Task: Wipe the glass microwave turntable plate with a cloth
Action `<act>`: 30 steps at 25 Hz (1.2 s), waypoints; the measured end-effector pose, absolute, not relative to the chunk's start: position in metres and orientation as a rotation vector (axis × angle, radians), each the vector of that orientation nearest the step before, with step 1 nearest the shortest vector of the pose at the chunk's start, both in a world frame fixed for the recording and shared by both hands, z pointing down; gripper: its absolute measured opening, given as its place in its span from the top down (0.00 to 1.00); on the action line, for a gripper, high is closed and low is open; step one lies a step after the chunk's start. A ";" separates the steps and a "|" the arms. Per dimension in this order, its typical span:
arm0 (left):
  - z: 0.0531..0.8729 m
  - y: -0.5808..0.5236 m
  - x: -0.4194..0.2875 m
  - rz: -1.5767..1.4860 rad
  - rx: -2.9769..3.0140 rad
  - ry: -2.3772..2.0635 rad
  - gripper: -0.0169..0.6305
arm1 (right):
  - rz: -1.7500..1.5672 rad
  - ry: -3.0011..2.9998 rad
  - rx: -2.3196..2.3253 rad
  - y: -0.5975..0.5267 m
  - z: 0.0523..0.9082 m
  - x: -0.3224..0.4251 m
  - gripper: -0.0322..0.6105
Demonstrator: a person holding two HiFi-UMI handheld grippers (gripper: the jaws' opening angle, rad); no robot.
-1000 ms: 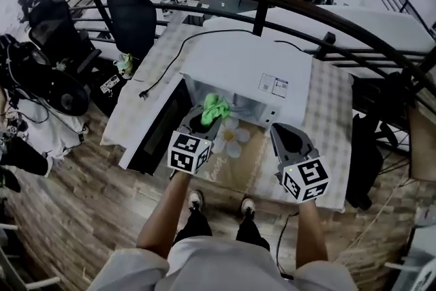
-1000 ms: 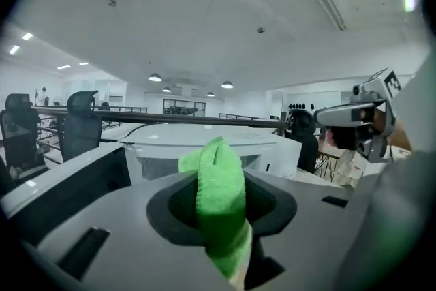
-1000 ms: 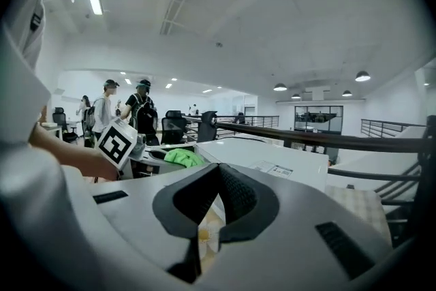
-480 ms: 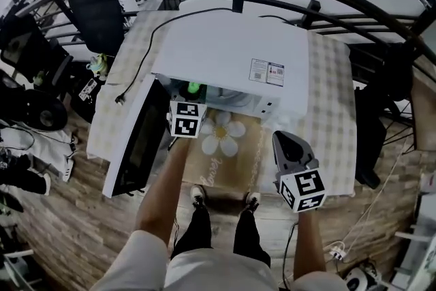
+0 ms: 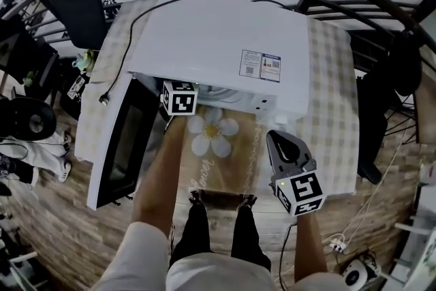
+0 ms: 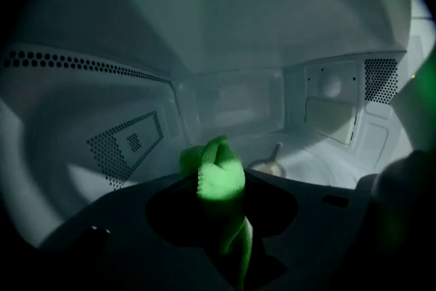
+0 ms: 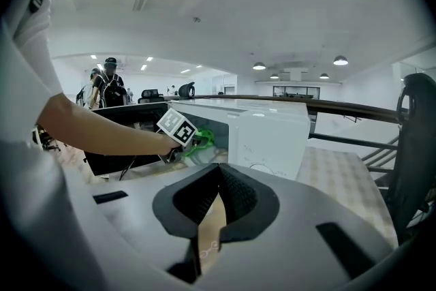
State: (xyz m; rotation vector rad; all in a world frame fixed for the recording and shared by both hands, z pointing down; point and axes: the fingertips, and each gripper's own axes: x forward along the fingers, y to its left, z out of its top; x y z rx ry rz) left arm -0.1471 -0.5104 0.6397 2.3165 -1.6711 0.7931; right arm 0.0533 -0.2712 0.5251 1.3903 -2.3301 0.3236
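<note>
Now, inside the open microwave, the glass plate is lying on the floor, just far and right of the green cloth you are clamping in your left claw. Your right claw is hanging outside, nearly closed, gripping nothing.

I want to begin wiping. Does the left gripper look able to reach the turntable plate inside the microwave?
Probably yes. The left gripper, shut on the green cloth, is inside the microwave, whose door is open. Nothing seems to stand between it and the turntable plate just ahead.
</note>
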 end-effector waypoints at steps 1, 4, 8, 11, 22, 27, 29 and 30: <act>0.641 -0.511 -0.143 0.795 2.320 -1.661 0.76 | 0.325 -2.330 1.391 -0.272 0.526 0.054 0.93; 0.641 -0.509 -0.126 0.796 2.369 -1.618 0.75 | 0.339 -2.327 1.397 -0.273 0.531 0.058 0.93; 0.638 -0.500 -0.089 0.807 2.471 -1.518 0.75 | 0.349 -2.331 1.382 -0.271 0.536 0.058 0.93; 0.637 -0.492 -0.058 0.847 2.552 -1.446 0.75 | 0.351 -2.327 1.385 -0.269 0.536 0.060 0.93; 0.638 -0.446 0.014 0.896 2.736 -1.176 0.75 | 0.335 -2.322 1.395 -0.265 0.530 0.064 0.93; 0.636 -0.459 -0.047 0.860 2.616 -1.329 0.76 | 0.330 -2.338 1.375 -0.268 0.528 0.052 0.93; 0.637 -0.466 -0.085 0.844 2.539 -1.427 0.76 | 0.332 -2.341 1.364 -0.269 0.531 0.047 0.93; 0.638 -0.468 -0.104 0.840 2.504 -1.471 0.76 | 0.334 -2.343 1.359 -0.269 0.532 0.044 0.93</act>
